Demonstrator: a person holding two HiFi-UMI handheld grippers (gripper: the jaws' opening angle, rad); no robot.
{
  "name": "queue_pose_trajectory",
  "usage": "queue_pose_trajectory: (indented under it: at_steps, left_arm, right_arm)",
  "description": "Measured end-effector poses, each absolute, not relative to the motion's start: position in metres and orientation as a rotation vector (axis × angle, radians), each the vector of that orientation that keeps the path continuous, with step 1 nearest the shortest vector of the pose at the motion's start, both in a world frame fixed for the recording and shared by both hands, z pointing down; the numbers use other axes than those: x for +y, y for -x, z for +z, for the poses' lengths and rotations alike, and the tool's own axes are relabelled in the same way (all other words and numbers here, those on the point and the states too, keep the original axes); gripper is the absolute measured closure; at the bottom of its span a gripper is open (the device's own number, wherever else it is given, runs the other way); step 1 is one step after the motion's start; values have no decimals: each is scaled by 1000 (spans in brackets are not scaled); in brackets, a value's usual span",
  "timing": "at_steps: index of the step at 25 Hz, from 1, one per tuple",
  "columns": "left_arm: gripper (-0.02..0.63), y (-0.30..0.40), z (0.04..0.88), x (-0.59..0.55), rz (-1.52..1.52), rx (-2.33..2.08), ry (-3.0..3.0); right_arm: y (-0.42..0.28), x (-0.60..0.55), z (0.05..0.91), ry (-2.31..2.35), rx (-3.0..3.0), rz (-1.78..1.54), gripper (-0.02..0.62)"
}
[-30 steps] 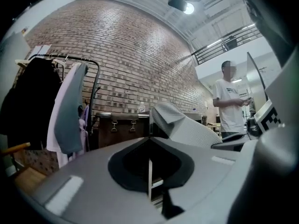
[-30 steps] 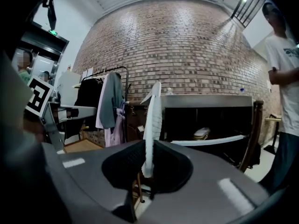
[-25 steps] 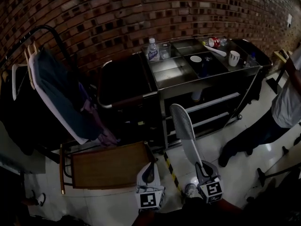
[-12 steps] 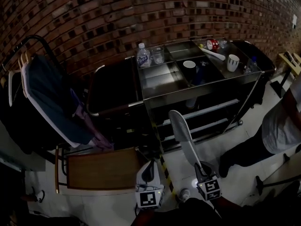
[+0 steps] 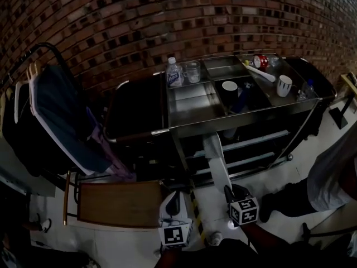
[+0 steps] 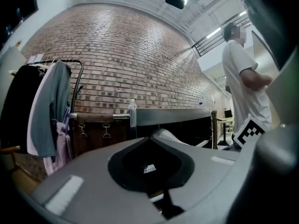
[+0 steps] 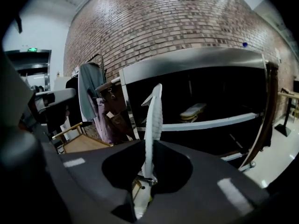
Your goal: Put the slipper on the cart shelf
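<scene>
Since a second ago the right gripper (image 5: 227,192) has come closer to the cart (image 5: 192,102), jaws clamped on one end of the white slipper (image 5: 215,156), the left gripper (image 5: 174,203) beside it seemingly shut and empty, the slipper's far end now just before the upper shelf (image 5: 251,140), where a second slipper (image 7: 194,110) lies

Gleaming steel cart (image 5: 189,108) at twelve; rough brick wall (image 5: 139,21); matt slipper (image 5: 214,151); smooth wooden seat (image 5: 120,202) at eight; glossy floor (image 5: 257,177).
</scene>
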State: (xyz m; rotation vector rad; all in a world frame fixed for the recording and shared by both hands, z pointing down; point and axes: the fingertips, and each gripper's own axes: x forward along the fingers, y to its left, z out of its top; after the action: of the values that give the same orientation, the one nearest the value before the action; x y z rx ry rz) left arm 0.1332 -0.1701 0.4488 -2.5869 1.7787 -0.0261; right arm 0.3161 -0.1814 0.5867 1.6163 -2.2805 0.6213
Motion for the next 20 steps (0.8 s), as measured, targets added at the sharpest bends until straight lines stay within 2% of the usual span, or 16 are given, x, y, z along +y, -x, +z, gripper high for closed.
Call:
queue_pose_trajectory:
  at_steps: [20]
  left_arm:
    - [591,-142,460,-192,-49,1881,2510]
  right_arm:
    - [-290,-365,628,-1521,-2344,1338,555]
